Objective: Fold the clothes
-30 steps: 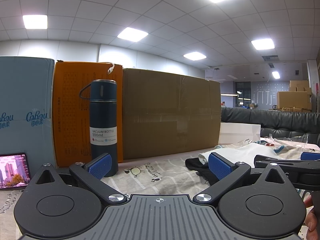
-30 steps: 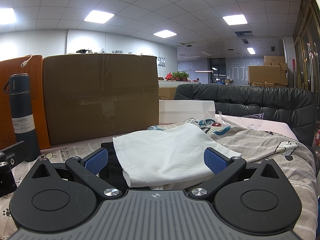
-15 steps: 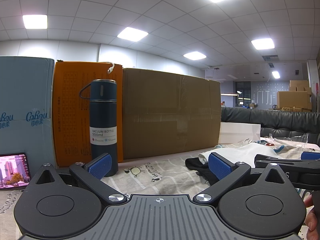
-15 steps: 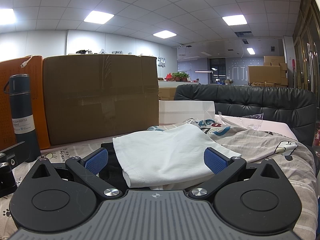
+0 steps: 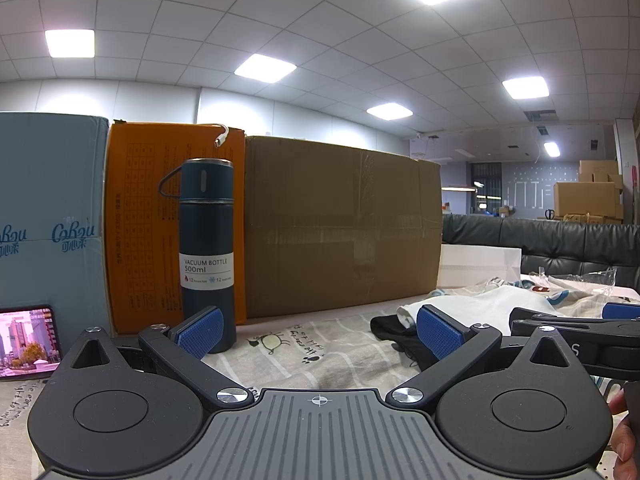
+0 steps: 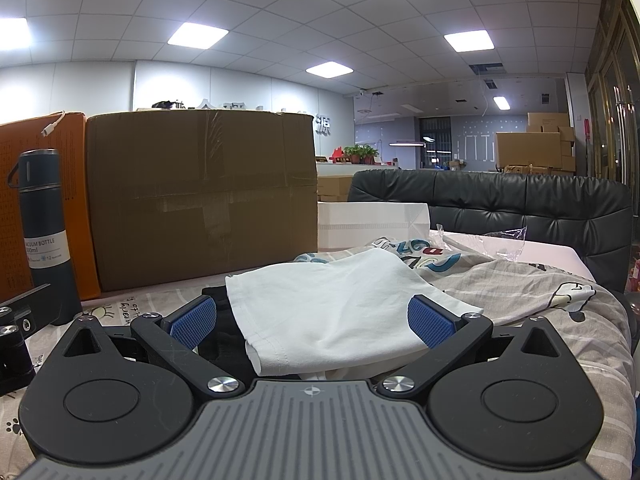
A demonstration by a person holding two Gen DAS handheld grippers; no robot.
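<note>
Well, both tools sit with their blue pads spread wide and nothing between them. The left gripper (image 5: 318, 330) frames only the patterned bedsheet (image 5: 280, 344), its left pad (image 5: 200, 330) just in front of the dark vacuum bottle (image 5: 206, 252). The right gripper (image 6: 312, 320) has its fingers either side of the near edge of the white garment (image 6: 332, 304), not yet pinching it.

Nothing has changed over the last second: same pose, same spread, same cloth in both views. To me that reads as a pause before the first grasp, so the folding looks barely begun.

As for the garment, it lies in the middle of the surface, right of the bottle and in front of the brown cardboard box (image 6: 200, 196). It's loosely doubled, soft and rumpled, hem showing at the near left corner. A black garment (image 6: 222, 320) peeks out under its left side, and a printed one (image 6: 420, 250) lies just behind. From the left wrist the pile (image 5: 480, 304) sits off to the right, next to the other tool. Orange box (image 5: 140, 232) and phone (image 5: 28, 340) stay far left.
</note>
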